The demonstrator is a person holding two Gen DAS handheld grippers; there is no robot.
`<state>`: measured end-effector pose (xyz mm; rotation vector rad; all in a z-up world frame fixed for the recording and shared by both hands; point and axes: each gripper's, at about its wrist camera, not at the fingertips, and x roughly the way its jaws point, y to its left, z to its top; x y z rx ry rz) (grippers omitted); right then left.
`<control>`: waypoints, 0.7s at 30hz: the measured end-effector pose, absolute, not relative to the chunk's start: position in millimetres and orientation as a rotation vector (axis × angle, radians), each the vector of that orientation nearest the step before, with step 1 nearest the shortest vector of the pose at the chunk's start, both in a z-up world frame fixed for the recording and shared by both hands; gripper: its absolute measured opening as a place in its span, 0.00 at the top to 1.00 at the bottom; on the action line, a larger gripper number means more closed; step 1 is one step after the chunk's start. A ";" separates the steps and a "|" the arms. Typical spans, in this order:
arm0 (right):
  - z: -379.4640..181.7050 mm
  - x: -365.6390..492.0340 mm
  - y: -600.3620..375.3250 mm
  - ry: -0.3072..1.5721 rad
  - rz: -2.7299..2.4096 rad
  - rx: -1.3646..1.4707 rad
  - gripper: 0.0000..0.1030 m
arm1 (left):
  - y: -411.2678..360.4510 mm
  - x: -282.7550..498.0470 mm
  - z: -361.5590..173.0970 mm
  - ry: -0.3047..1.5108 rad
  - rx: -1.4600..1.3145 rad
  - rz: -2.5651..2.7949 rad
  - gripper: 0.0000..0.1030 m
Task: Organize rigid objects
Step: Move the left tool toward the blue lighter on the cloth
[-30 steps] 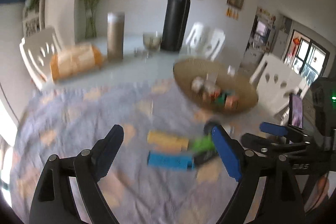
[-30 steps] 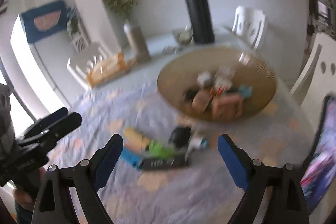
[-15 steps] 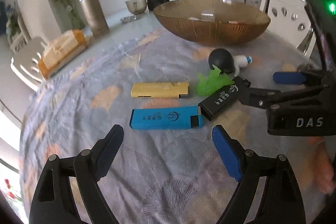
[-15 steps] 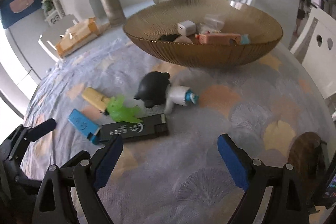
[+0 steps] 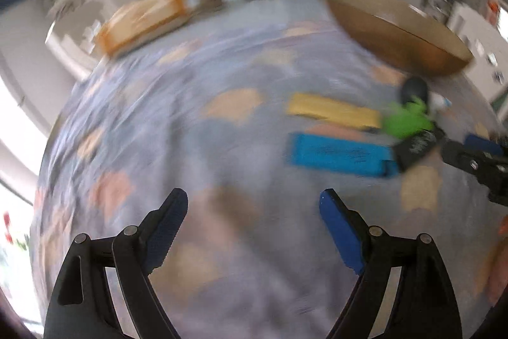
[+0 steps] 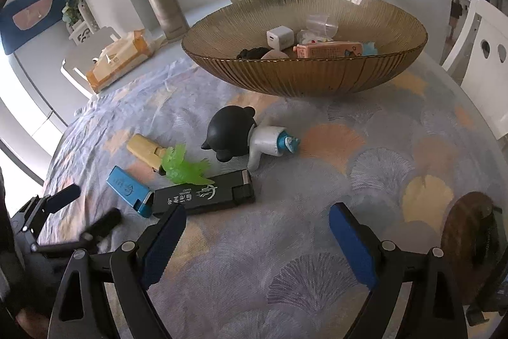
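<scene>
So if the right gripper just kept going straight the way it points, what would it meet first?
Probably the tablecloth, then the toy figure. The open right gripper aims just right of the black lighter; depth is unclear.

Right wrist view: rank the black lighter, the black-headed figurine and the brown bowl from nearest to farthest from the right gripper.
1. black lighter: nearest the right gripper, just beyond its left fingertip, flat on the cloth.
2. black-headed figurine: mid-table, lying on its side behind the lighter.
3. brown bowl: farthest, at the back, holding small items.
</scene>
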<state>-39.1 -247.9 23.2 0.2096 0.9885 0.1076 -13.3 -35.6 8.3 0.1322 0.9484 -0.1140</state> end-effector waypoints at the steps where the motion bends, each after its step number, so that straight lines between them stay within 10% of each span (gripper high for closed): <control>1: 23.3 -39.1 -245.7 0.989 0.112 0.200 0.12 | -23.5 -11.9 8.8 0.951 0.104 -0.092 0.18; 21: 23.2 -39.7 -245.9 0.992 0.196 0.236 0.12 | -110.0 25.7 17.6 0.941 0.352 -0.725 0.17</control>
